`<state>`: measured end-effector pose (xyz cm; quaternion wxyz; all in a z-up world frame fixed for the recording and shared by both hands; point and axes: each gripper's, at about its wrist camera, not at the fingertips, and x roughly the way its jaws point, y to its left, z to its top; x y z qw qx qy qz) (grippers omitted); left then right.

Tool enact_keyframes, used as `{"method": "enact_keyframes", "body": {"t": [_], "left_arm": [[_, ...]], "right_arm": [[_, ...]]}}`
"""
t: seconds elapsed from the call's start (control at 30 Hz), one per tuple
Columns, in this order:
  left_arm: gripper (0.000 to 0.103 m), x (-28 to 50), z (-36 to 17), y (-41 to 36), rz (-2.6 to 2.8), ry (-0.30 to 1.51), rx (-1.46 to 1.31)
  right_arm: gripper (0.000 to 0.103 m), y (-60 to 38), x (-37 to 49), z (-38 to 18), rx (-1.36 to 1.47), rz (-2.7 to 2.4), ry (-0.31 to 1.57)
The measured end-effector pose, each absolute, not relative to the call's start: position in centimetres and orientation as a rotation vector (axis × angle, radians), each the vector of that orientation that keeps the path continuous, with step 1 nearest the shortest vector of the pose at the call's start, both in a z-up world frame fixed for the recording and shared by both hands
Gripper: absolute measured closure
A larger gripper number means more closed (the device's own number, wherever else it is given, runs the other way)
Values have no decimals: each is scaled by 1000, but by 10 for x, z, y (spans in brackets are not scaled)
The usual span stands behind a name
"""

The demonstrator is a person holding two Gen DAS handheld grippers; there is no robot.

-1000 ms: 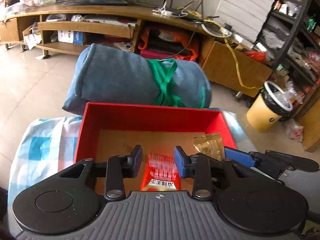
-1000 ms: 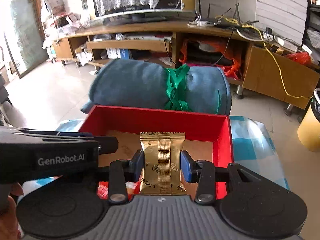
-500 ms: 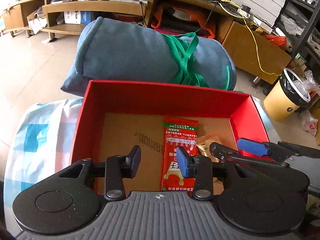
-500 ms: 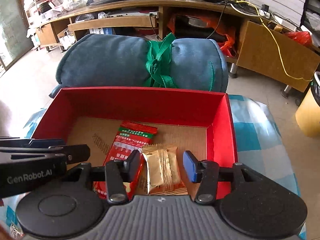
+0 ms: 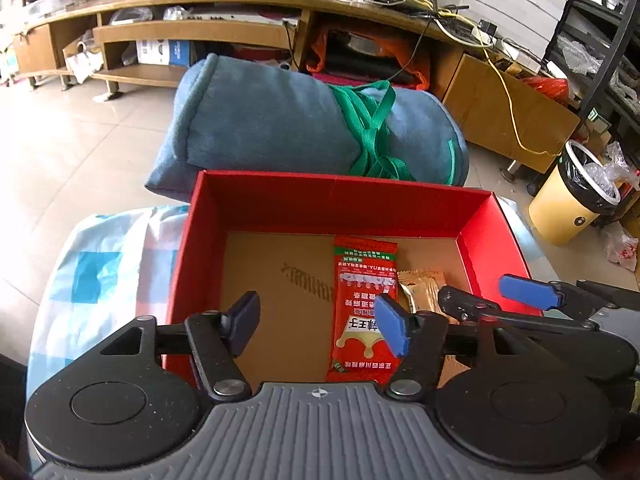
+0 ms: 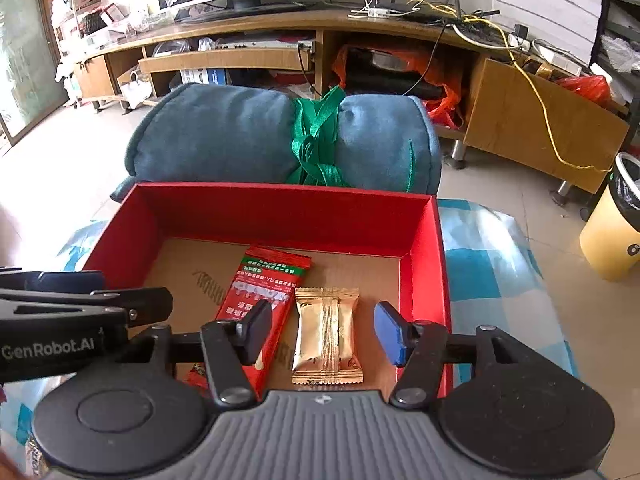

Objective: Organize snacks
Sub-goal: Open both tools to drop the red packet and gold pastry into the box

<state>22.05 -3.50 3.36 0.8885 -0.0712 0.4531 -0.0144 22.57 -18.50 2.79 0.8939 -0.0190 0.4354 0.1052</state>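
Room: a cluttered living room is stretching behind the scene, with a long wooden TV cabinet (image 6: 248, 24), a yellow waste bin (image 5: 568, 204) and a rolled blue blanket (image 6: 248, 140) tied with green strap.
Surface: a checked blue-and-white cloth (image 5: 100, 264) is covering the tabletop, and a red cardboard box (image 6: 280, 216) is sitting on it just in front of the blanket.
Snacks: a red snack packet (image 6: 260, 292) and a gold wrapped snack (image 6: 326, 332) are lying flat, side by side, on the box floor toward its right half.
Left gripper (image 5: 318, 326): its jaws have just been opening and are standing apart over the box, holding nothing; the red packet is lying below, beside the right pad.
Right gripper (image 6: 326, 334): its jaws have just been opening too; the gold snack is lying between them, pads clear of it.
Step in hand: judged as the release of both snacks into the box.
Doing it well: both grippers should be lifting straight up with the jaws kept wide, so no pad is dragging a wrapper; the two grippers are working close together, so drawing apart sideways seems wise.
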Motion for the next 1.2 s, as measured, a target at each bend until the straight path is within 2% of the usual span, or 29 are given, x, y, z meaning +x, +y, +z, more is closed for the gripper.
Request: {"method": "enact_keyframes", "body": {"t": [0.1,1.2], "left_arm": [[28,216,36,-32,-28,938,-154],[21,171,38,-13,-15,953,-149]], "right_arm": [[46,-185,221,31,-45,222,897],[40,-174,175,44,-65,287,893]]}}
